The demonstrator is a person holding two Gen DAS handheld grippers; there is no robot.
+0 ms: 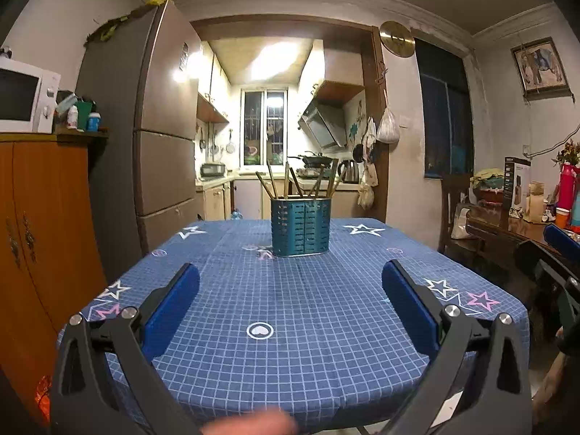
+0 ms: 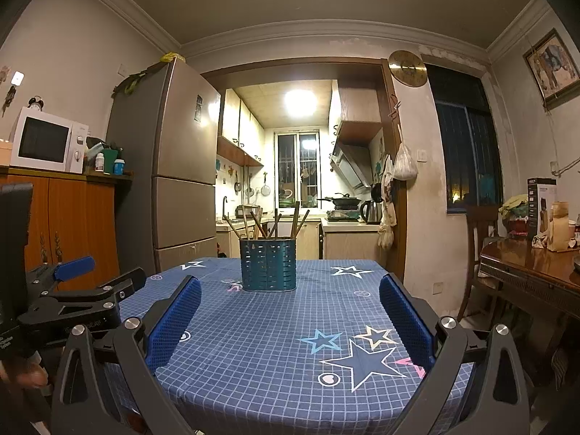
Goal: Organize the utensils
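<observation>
Tablecloth [image 1: 290, 308] blue-checked w/ stars, kitchen [image 2: 290, 166] behind holder [image 2: 268, 264].

Holder: teal perforated metal utensil holder [image 1: 300, 226] [image 2: 268, 264], upright on the bench [image 1: 290, 308] [image 2: 275, 333], towards its far edge.
Chopsticks: brown chopsticks [image 1: 290, 181] [image 2: 270, 223], standing inside the utensil holder, tops fanned outward above its rim.

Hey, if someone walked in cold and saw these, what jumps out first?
The teal utensil holder full of wooden chopsticks, standing alone on the blue checked tablecloth at the table's far end. Then the two open blue-padded claws, left claw and right claw, held above the near edge, empty.
</observation>
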